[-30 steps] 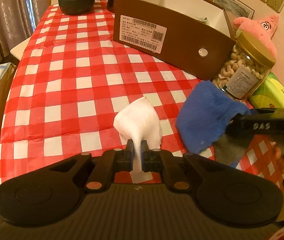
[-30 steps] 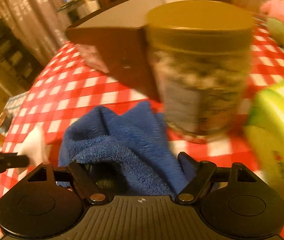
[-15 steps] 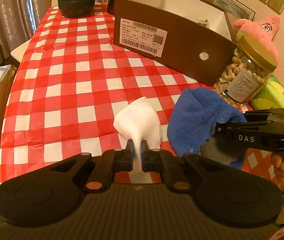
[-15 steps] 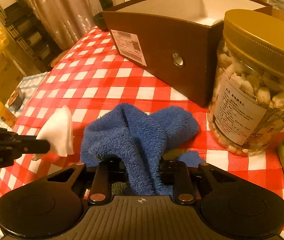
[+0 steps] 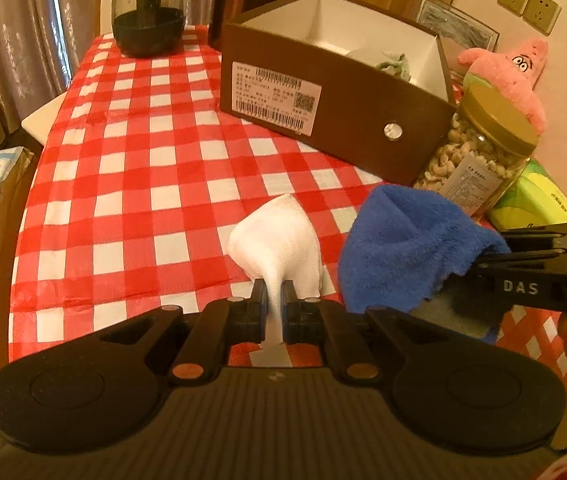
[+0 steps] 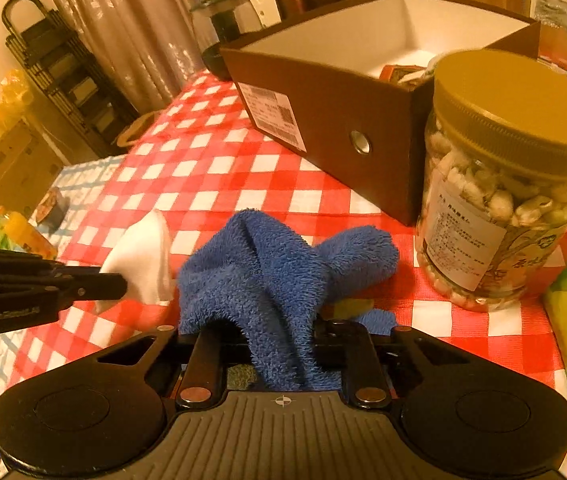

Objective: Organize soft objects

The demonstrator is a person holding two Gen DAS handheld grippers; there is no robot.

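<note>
Your left gripper [image 5: 272,304] is clamped on the white woven cloth [image 5: 279,240]. Your right gripper [image 6: 281,344] is closing on the blue fleece towel [image 6: 275,272]. The open brown cardboard box [image 5: 335,92] lies ahead, nearer your right.

Warm light fills a room with patterned curtains [image 5: 11,32], cream wall sockets [image 5: 529,4] and a dark rack [image 6: 55,68].
</note>
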